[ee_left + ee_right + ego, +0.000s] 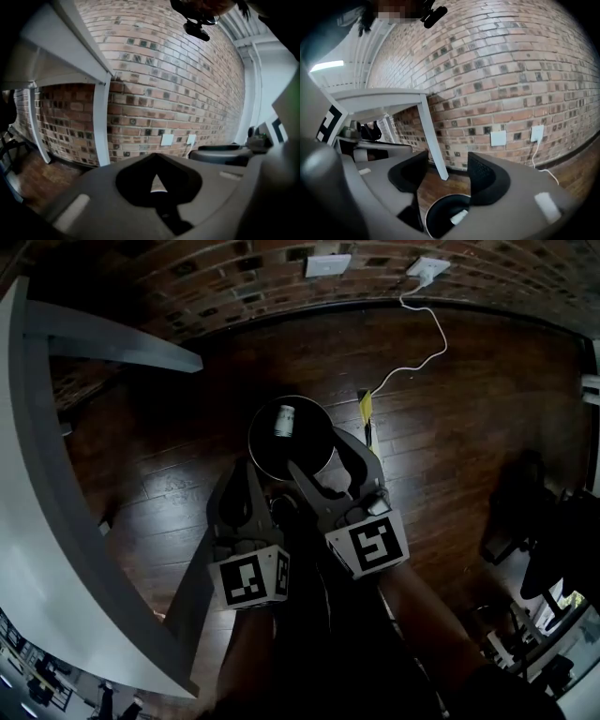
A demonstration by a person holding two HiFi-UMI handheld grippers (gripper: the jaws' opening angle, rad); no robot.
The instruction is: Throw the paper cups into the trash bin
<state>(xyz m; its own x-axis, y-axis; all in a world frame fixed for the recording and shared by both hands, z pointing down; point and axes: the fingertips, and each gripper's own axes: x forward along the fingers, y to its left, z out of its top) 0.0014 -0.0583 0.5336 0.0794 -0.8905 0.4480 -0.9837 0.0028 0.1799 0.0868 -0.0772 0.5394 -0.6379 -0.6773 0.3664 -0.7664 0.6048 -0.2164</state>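
1. Risk: the right gripper (pixel 447 171) hangs right over the trash bin (pixel 265 457), 1 jaw crossing the rim in the head view. I judge a careless pull-back could clip that rim and shove or tip the bin.
2. Risk: both grippers sit close together above the bin. If I swing either sideways they may knock each other.
3. Risk: a white cable (pixel 424 352) trails over the wood floor (pixel 469 427) from the wall outlet (pixel 427 267) to a yellow-tagged item (pixel 366 407) just beside the bin. A nudged bin could snag it.
4. Risk: I see no other cup anywhere in frame. Turning to look for one with the white table (pixel 56 474) close on the left invites a bump.
5. Right gripper: jaws stand partly apart, pads on nothing. Only floor and the bin mouth show through the gap.
6. Left gripper (pixel 157 159): jaws closed together, just a sliver of light between the pads, nothing held.
7. Container: 1 round black bin, upright on the floor, near the brick wall (pixel 234 277).
8. Contents: 1 paper cup (pixel 284 420) lying on its side on the bin's bottom, towards the far wall. It also shows in the right gripper view, below the jaws. Nothing else visible inside.
9. Judgement: this cup's throw looks complete.
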